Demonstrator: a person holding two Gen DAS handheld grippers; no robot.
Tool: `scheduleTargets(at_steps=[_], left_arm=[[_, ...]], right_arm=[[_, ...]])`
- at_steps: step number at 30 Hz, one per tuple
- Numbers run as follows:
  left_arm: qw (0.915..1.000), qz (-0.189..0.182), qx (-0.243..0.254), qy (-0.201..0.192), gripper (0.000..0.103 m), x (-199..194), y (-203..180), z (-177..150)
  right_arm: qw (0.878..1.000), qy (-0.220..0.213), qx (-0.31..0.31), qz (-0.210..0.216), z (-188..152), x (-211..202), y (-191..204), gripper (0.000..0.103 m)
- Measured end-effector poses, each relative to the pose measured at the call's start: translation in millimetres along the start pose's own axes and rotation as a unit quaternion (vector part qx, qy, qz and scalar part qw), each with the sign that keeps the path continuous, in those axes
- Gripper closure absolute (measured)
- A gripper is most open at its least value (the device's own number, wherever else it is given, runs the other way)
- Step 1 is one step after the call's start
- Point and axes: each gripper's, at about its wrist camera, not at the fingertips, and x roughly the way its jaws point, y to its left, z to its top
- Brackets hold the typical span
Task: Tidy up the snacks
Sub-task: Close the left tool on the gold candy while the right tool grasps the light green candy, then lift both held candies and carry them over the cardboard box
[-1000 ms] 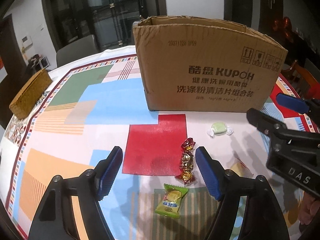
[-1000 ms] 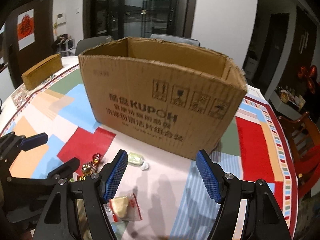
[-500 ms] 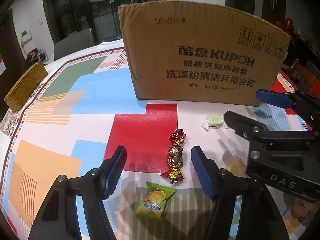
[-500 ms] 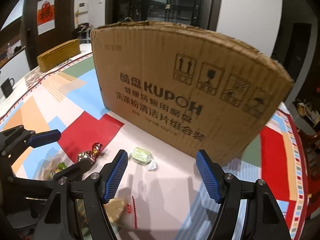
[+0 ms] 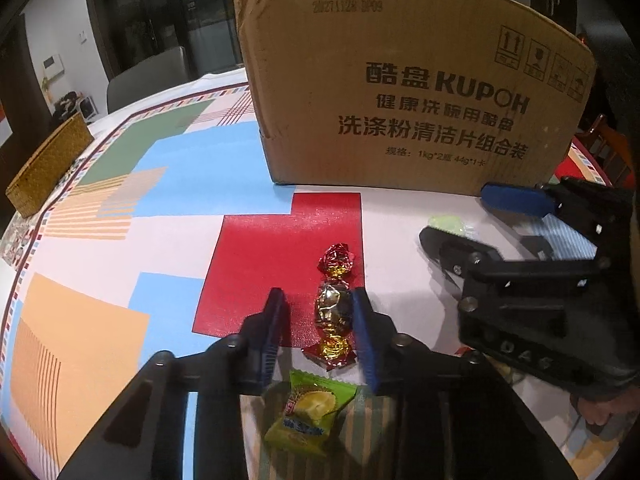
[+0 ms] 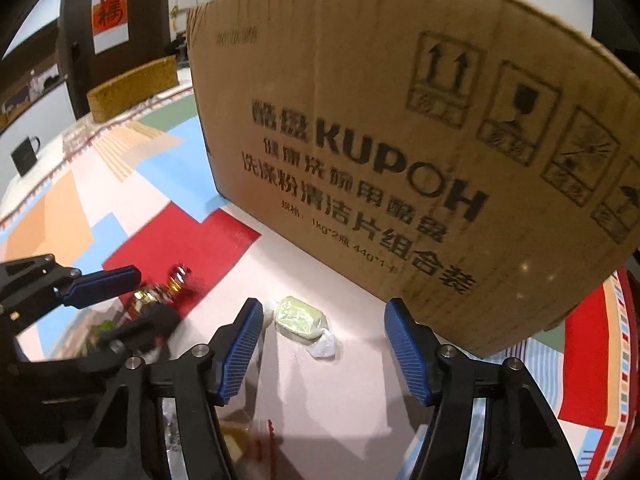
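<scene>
At the bottom of the left wrist frame, a green-wrapped candy (image 5: 310,416) lies nearest on the counter (image 5: 100,240), just under the left tongs (image 5: 318,316). Between those blue pads sits the foil-wrapped candy (image 5: 334,312), its long axis running straight away from the tongs toward the upper part of the frame, so the pads bracket its fat middle from either side. The jaws are closing; the right pad looks to touch the foil, while a sliver of red cloth shows on the left, so I judge the grip not yet made. Lower centre in the right wrist frame, the right tongs (image 6: 324,342) are also narrowing, with nothing pressed: the pale green candy (image 6: 300,316) lies just beyond the left pad, lengthwise across the gap. The left hand is plainly nearer its target. Beyond both, filling the upper frame, stands the cardboard box (image 5: 400,80), presumably where the snacks go.
</scene>
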Motion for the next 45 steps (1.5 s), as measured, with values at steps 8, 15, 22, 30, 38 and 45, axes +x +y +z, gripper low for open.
scheduleTargets(at_steps=[8, 15, 22, 30, 38, 45], left_arm=[[1.0, -0.001, -0.007, -0.003, 0.084, 4, 10, 1], [0.9999, -0.002, -0.015, -0.003, 0.084, 7, 24, 3], [0.9996, -0.002, -0.024, -0.015, 0.084, -5, 30, 9], [0.9985, -0.007, -0.039, -0.037, 0.084, -30, 37, 14], [0.9973, -0.013, -0.045, -0.056, 0.084, -55, 44, 18], [0.9971, -0.019, -0.039, -0.063, 0.084, -73, 45, 21]], right_arm=[[1.0, 0.001, -0.012, 0.009, -1, 2, 15, 0.07], [1.0, -0.01, 0.013, -0.001, 1, 0, 18, 0.075], [0.999, -0.02, 0.039, -0.013, 2, -19, 16, 0.075], [0.995, -0.032, 0.082, -0.038, 9, -49, 26, 0.074], [0.99, -0.044, 0.124, -0.054, 7, -79, 27, 0.074], [0.985, -0.054, 0.154, -0.063, 6, -98, 26, 0.074]])
